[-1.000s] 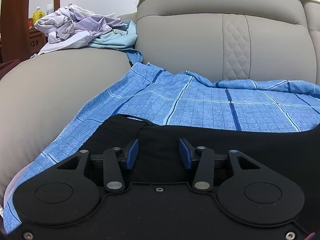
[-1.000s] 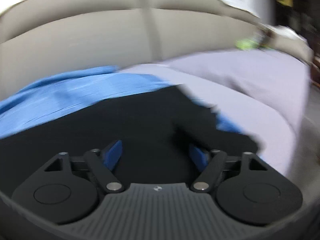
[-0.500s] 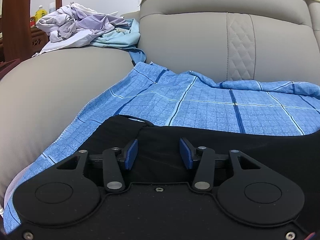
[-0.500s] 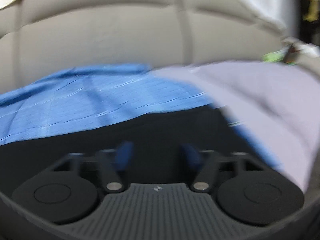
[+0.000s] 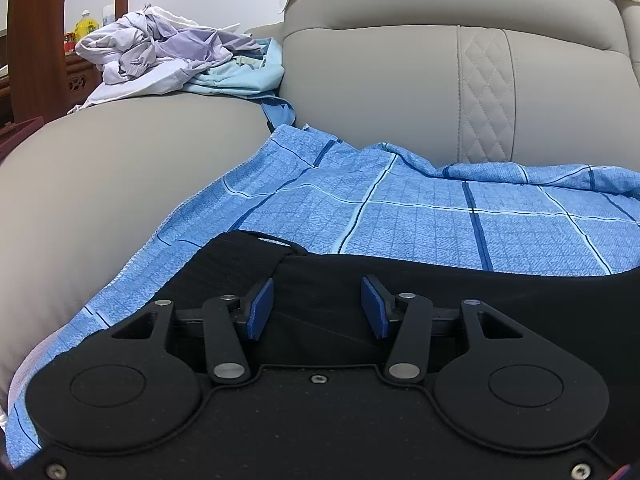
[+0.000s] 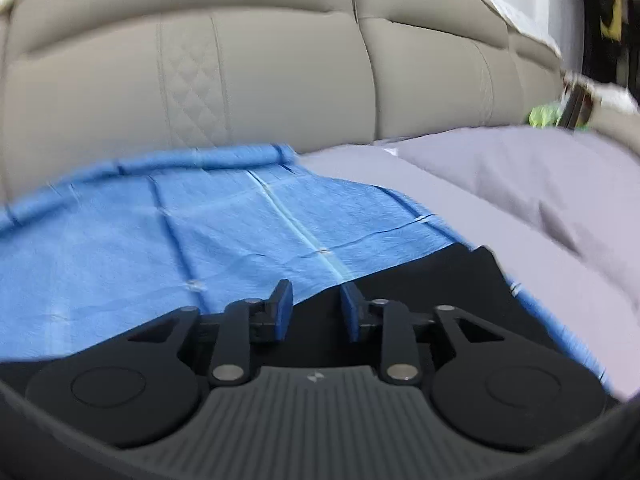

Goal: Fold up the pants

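while the black fabric pants (image 5: 400,288) lie flat across the blue checked cotton sheet (image 5: 420,216) on the beige leather sofa (image 5: 380,92), both tools sit low at the garment's near side. the left gripper (image 5: 316,310) rests over black cloth by a rounded corner with a thin loop, its blue pads parted and pressing nothing. the right gripper (image 6: 316,310) has just been spreading its jaws again; it stands released at the pants' far edge, where black meets blue, with only that edge between the pads. the garment's long axis appears to run sideways from one tool to the other, so each hand is nearest its own end for a fold.
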The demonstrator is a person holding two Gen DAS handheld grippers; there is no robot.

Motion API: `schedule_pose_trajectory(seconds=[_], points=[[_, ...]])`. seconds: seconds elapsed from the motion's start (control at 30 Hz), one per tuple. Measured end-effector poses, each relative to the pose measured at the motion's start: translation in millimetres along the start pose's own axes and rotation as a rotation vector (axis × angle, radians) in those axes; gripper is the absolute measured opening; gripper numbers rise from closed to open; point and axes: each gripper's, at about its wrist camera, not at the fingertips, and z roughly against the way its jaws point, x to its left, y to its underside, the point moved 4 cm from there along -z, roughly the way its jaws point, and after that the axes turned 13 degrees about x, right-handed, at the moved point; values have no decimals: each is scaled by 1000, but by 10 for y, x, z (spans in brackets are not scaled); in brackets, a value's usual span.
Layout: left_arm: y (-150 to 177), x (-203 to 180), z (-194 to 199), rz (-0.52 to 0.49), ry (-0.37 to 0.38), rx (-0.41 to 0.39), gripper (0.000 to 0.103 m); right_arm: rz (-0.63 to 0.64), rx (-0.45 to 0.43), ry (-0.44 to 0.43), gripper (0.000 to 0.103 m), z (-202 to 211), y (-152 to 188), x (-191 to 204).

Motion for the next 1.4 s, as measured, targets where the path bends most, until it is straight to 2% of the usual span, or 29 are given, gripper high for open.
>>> schedule_pose_trajectory(seconds=[0.13, 0.2, 0.27, 0.3, 0.33, 0.4, 0.43, 0.5, 0.6, 0.67, 0.7, 0.73, 0.8, 0.83, 0.9, 0.97, 1.03, 1.13, 1.4], points=[[-2, 7, 2, -1, -5, 5, 48, 70, -28, -141, 65, 445, 217, 285], [-1, 15, 25, 13, -6, 12, 48, 161, 4, -237, 69, 634, 418, 545], [-7, -4, 152, 19, -17, 18, 48, 274, 19, -284, 69, 819, 663, 852], [-11, -31, 262, 1, -18, -5, 48, 335, 22, -308, 70, 912, 799, 1025], [-17, -81, 439, -36, -25, -62, 51, 371, 26, -326, 71, 972, 893, 1148], [-18, -225, 753, -121, -33, -160, 60, 433, 40, -378, 71, 1073, 1093, 1424], [-11, -327, 913, -171, -7, -195, 61, 456, 44, -396, 71, 1086, 1161, 1530], [1, -535, 1126, -250, 85, -215, 61, 502, 47, -389, 71, 1075, 1270, 1708], [50, -881, 1256, -278, 290, -146, 58, 517, 21, -365, 70, 1010, 1297, 1843], [92, -1183, 1229, -305, 433, -70, 42, 497, 16, -369, 70, 960, 1242, 1866], [113, -1345, 1204, -329, 476, -43, 30, 488, 10, -367, 70, 922, 1214, 1870], [132, -1512, 1165, -360, 511, -16, 22, 485, 1, -360, 70, 898, 1204, 1879], [153, -1798, 1059, -386, 553, 27, 16, 486, -20, -354, 70, 808, 1157, 1894], [154, -1936, 976, -393, 547, 38, 13, 480, -26, -352, 70, 771, 1128, 1893], [152, -2110, 749, -391, 483, 59, 10, 474, -36, -349, 70, 719, 1072, 1889], [138, -2155, 616, -359, 459, 14, 10, 491, -53, -342, 70, 682, 1057, 1914], [94, -2211, 530, -356, 432, 10, 10, 496, -58, -356, 70, 661, 1044, 1903], [25, -2230, 421, -327, 437, 24, 10, 499, -53, -369, 70, 634, 1022, 1896], [20, -2307, 407, -345, 413, 8, 10, 434, -20, -404, 73, 501, 765, 1855]])
